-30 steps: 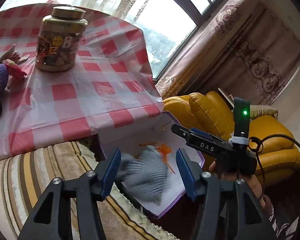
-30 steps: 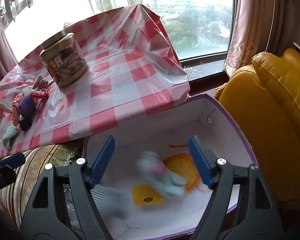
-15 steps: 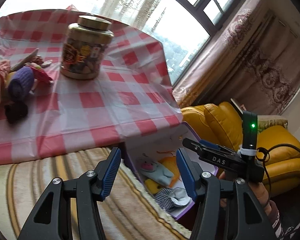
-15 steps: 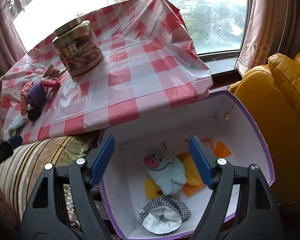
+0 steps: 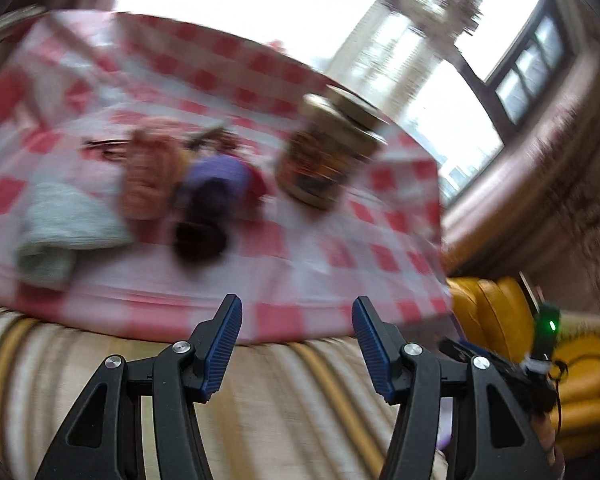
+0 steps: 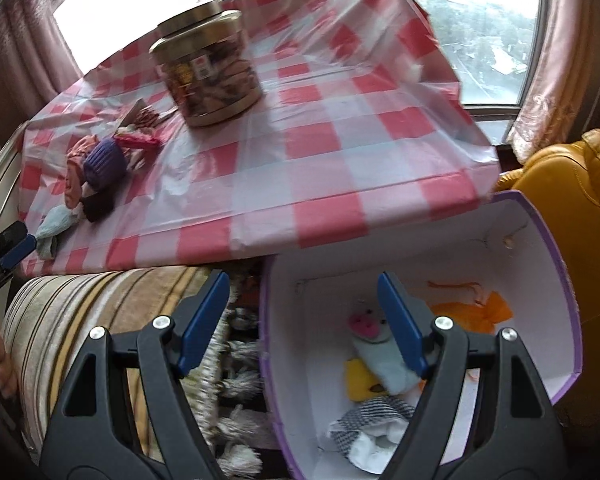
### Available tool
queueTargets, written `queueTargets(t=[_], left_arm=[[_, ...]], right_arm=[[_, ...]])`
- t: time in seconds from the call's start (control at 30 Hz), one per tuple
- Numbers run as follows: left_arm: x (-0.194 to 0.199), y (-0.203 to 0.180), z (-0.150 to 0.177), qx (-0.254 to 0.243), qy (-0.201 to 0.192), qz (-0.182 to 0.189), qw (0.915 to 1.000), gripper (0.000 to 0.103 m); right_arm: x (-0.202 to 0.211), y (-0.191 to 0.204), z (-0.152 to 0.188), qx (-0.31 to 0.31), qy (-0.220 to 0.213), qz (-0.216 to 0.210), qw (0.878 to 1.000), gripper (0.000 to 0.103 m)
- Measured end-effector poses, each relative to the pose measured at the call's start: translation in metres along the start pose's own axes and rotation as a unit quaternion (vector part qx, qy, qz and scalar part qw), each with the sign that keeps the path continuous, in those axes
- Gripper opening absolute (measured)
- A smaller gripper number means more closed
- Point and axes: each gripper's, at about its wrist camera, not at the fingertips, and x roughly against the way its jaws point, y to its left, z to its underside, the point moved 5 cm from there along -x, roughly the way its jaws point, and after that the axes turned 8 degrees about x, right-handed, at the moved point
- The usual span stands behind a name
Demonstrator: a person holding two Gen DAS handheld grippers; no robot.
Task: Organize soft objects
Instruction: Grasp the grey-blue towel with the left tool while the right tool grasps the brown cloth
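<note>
left hand-held gripper [image 5: 296,344] is hanging released, nothing between the blue pads [image 5: 222,350], pointing at the near edge of the worktop [image 5: 284,248]; that view is blurred. right hand-held gripper [image 6: 302,322] is also sitting released and empty, jaws straddling the left wall of the purple-rimmed box [image 6: 556,268], which is standing beside and below the worktop edge. Lying in the box: a pale blue pig toy [image 6: 374,344], partly hidden by the right pad, resting on a yellow piece [image 6: 360,380], an orange piece [image 6: 484,312] behind it, a checked pouch [image 6: 370,426] at the near end. On the checked cloth, a cluster of soft items is waiting at the left: purple knit roll [image 6: 104,164], pinkish bundle [image 6: 74,178] touching it, dark roll [image 6: 98,204] just in front, pale green cloth [image 6: 52,228] nearest the edge. Gold-lidded jar [image 6: 210,70] is standing upright behind them, well apart from the box. Yellow sofa [image 6: 572,188] is sitting to the right
</note>
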Motion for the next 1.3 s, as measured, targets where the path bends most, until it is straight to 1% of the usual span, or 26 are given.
queueTargets(t=[0.13,0.27,0.37,0.4,0.5,0.57,0.63,0.7,0.77,0.87,0.9,0.93,0.97,1.0,1.07,1.17,1.23,1.3], left_arm=[[0.010,0.039,-0.019,0.040,-0.022,-0.036,0.9983,0.058],[0.017,0.074,-0.034,0.075,-0.035,-0.079,0.9934,0.058],[0.020,0.103,-0.047,0.114,-0.042,-0.115,0.9860,0.060],[0.020,0.109,-0.050,0.120,-0.043,-0.122,0.9843,0.061],[0.020,0.135,-0.064,0.143,-0.050,-0.163,0.9750,0.065],[0.021,0.147,-0.069,0.156,-0.053,-0.177,0.9703,0.066],[0.016,0.161,-0.076,0.167,-0.047,-0.197,0.9650,0.068],[0.010,0.169,-0.079,0.173,-0.038,-0.201,0.9633,0.068],[-0.002,0.175,-0.079,0.175,-0.020,-0.207,0.9622,0.068],[-0.016,0.174,-0.077,0.161,-0.007,-0.211,0.9641,0.066],[-0.020,0.174,-0.076,0.157,-0.001,-0.207,0.9655,0.063],[-0.023,0.172,-0.075,0.154,0.003,-0.203,0.9670,0.053],[-0.026,0.171,-0.074,0.151,0.006,-0.200,0.9680,0.050],[-0.026,0.170,-0.074,0.149,0.005,-0.200,0.9685,0.050],[-0.027,0.168,-0.073,0.142,0.003,-0.193,0.9709,0.039],[-0.028,0.163,-0.072,0.128,-0.002,-0.195,0.9725,0.031],[-0.025,0.158,-0.069,0.119,-0.006,-0.192,0.9740,0.029],[-0.025,0.159,-0.070,0.122,-0.006,-0.186,0.9750,0.027]], right_arm=[[-0.007,0.019,-0.008,0.014,0.005,-0.010,1.000,0.079],[-0.012,0.038,-0.018,0.027,0.009,-0.025,0.999,0.079],[-0.016,0.052,-0.026,0.041,0.010,-0.035,0.999,0.081],[-0.018,0.057,-0.029,0.045,0.010,-0.039,0.998,0.082],[-0.023,0.074,-0.036,0.056,0.011,-0.051,0.997,0.082],[-0.025,0.084,-0.041,0.064,0.010,-0.057,0.996,0.083],[-0.028,0.096,-0.046,0.075,0.010,-0.063,0.995,0.085],[-0.032,0.109,-0.051,0.086,0.011,-0.070,0.994,0.086],[-0.036,0.122,-0.055,0.098,0.014,-0.077,0.992,0.087],[-0.046,0.141,-0.061,0.113,0.020,-0.087,0.990,0.089],[-0.049,0.147,-0.062,0.120,0.022,-0.091,0.988,0.089],[-0.052,0.152,-0.063,0.125,0.024,-0.094,0.987,0.089],[-0.056,0.160,-0.065,0.133,0.026,-0.097,0.986,0.089],[-0.059,0.167,-0.066,0.139,0.028,-0.100,0.985,0.089],[-0.065,0.177,-0.069,0.148,0.033,-0.104,0.983,0.089],[-0.074,0.195,-0.074,0.164,0.038,-0.111,0.980,0.089],[-0.080,0.208,-0.078,0.178,0.038,-0.112,0.977,0.089],[-0.086,0.219,-0.082,0.189,0.041,-0.115,0.974,0.089]])
